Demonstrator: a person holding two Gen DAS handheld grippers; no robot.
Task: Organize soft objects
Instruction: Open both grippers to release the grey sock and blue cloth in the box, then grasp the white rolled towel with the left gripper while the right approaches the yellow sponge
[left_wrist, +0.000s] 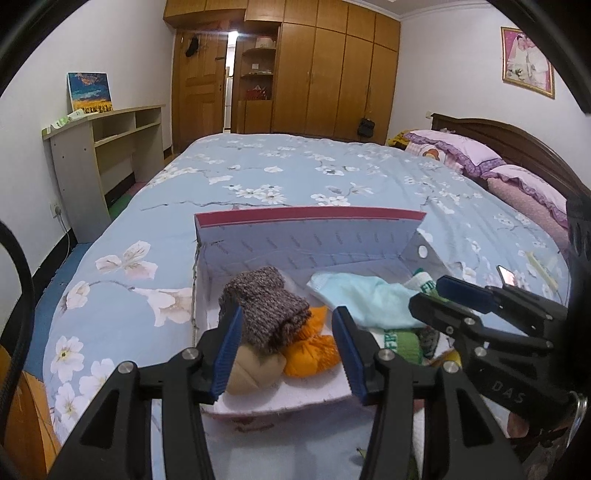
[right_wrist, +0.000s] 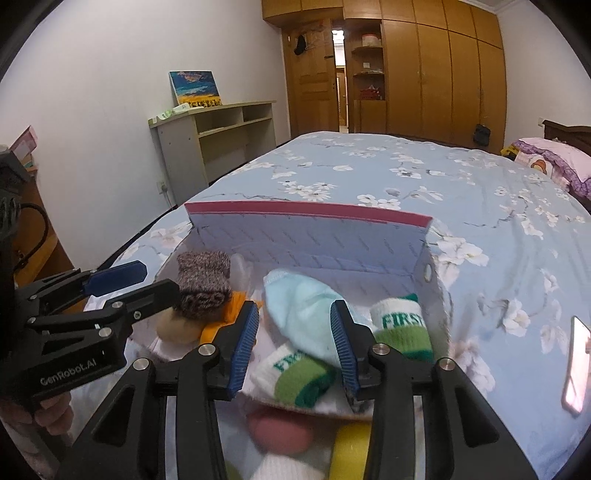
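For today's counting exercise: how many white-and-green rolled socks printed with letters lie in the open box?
2. One white-and-green rolled sock stands against the box's right wall; the other lies at the front edge. Others may be hidden underneath.

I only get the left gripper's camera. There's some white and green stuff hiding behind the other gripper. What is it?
Observer: Two rolled socks, white and green. Each one has green letters starting "FIRS".
Operator: Where's the second one?
Observer: It stands against the box's right wall, beside the light blue sock.
Operator: Anything still outside the box?
Observer: Yes. A pink bundle and a yellow one lie on the bed in front of the box.
Operator: Is the right gripper holding anything?
Observer: No. The right gripper is open, and its pads press on nothing.
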